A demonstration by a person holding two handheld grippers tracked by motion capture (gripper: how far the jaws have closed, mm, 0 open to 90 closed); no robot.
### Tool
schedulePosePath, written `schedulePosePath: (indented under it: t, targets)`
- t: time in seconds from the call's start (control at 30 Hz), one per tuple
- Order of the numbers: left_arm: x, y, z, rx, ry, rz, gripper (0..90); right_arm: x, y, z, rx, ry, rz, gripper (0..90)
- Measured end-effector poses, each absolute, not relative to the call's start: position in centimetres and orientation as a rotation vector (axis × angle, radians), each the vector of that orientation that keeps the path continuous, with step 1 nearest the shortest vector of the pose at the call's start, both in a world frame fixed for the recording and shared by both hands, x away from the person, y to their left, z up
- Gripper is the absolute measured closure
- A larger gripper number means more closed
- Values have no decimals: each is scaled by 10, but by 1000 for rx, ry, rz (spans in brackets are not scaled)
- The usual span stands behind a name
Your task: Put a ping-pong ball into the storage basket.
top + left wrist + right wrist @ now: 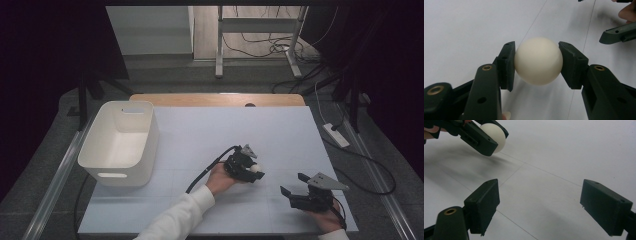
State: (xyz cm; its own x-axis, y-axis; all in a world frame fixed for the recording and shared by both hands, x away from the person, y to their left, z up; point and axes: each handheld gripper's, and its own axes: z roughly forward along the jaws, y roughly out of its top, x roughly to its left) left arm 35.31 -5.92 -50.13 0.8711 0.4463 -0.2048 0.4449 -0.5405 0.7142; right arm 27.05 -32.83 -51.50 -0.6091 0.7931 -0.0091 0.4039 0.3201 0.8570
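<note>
A cream-white ball (538,60) sits between the jaws of my left gripper (536,63), whose pads press on both its sides. In the high view the left gripper (254,170) holds the ball (256,168) just above the white table sheet, near the middle. The right gripper view catches the ball (495,135) in those jaws at its top left, lifted off the sheet. My right gripper (296,184) rests near the front right of the table, jaws wide apart with nothing between them; its gap (540,203) frames bare sheet.
A white plastic bin (120,142) with handle slots stands at the table's left side. The white sheet (225,130) covers a wooden table. Cables and a power strip (336,135) lie on the floor to the right.
</note>
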Motion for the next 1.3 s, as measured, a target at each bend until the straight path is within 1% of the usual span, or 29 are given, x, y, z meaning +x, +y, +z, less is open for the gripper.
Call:
schedulePosePath:
  t: [0.13, 1.3]
  targets:
    - [354, -53, -498, 2199, 648, -8, 505, 270, -329, -515, 1057, 2160, 1218, 158]
    - [349, -7, -474, 2109, 682, 57, 505, 270, -327, -515, 1056, 2162, 1208, 158]
